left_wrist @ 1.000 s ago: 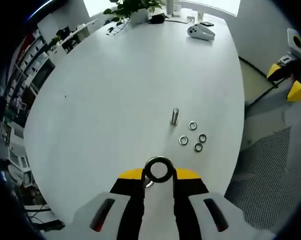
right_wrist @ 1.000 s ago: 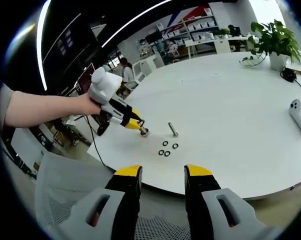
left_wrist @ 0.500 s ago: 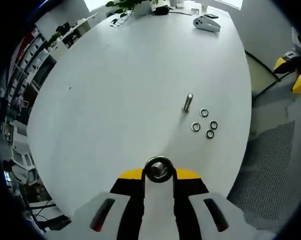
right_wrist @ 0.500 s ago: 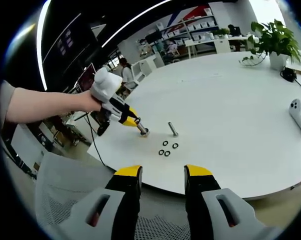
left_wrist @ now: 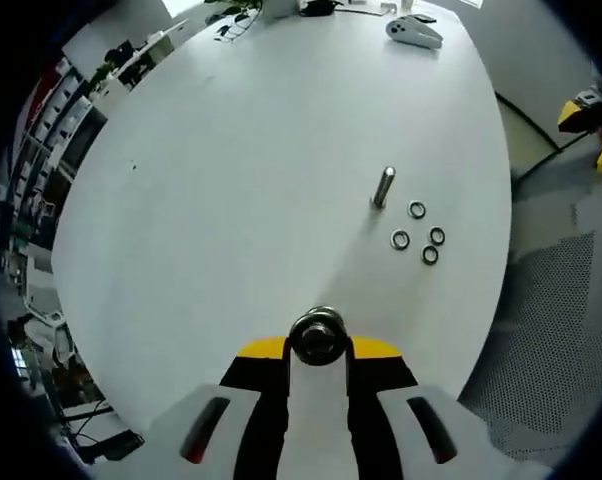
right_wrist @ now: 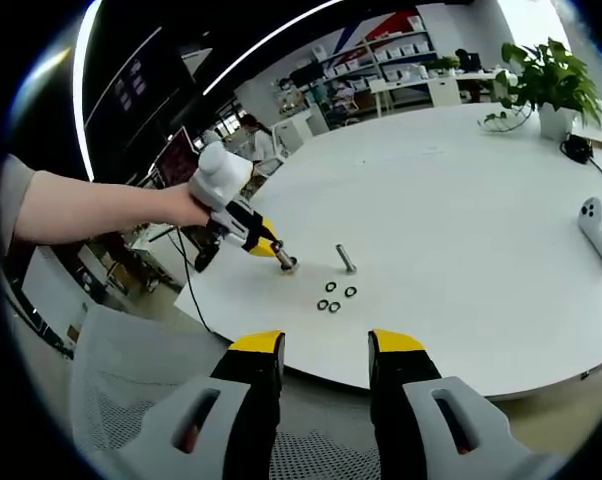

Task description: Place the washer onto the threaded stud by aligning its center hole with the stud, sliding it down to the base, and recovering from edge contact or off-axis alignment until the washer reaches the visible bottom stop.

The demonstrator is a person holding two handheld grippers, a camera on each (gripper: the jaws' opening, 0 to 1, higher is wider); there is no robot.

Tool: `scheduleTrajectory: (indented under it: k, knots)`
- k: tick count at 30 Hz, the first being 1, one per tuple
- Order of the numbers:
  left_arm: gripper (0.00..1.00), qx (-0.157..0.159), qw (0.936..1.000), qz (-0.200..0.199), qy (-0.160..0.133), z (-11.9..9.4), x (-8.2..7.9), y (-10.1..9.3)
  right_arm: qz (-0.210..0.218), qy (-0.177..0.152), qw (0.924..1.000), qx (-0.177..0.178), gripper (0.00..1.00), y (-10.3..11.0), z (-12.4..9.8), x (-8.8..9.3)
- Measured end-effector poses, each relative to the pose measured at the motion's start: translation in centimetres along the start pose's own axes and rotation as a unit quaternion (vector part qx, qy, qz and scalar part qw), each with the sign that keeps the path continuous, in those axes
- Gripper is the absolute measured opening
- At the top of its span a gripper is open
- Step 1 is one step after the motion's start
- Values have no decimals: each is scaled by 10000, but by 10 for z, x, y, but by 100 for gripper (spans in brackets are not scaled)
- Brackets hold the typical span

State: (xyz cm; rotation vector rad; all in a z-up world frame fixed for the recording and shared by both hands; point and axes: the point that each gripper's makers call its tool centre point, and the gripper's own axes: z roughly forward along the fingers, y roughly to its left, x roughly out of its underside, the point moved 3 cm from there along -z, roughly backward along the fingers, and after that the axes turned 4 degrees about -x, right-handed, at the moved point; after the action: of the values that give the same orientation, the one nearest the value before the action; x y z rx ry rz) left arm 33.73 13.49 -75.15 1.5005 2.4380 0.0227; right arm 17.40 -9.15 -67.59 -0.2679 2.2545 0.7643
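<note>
Between the left gripper's point(left_wrist: 318, 345) clenched jaws sits 1 washer point(left_wrist: 318, 337), thin, rigid, slippery steel; edge grip keeps its hole free. Right gripper point(right_wrist: 326, 352) stands released, threaded stud point(left_wrist: 383, 187) well apart.

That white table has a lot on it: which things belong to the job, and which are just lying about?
For the job:
- threaded stud
- washer held in the left tool
- four spare washers

Just lying about:
- potted plant
- white controllers
- black cable
</note>
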Motion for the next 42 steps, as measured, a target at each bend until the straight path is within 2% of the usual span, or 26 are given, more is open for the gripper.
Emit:
scheduleTrajectory:
  k: [6,23,37,42]
  knots:
    - [19,2,9998,148,105,11,1,-3,12,-1,10000,4,35,0,0,0]
    - [19,50,9996,16,293,37,8,-6,27,-1,10000,-6,34,0,0,0]
    - [19,53,9996,-207,193,39,5,-6,-1,17,10000,-15,34,0,0,0]
    - [23,40,9992,-394,72,43,8,-4,-10,22,10000,-10,34,-1,0,0]
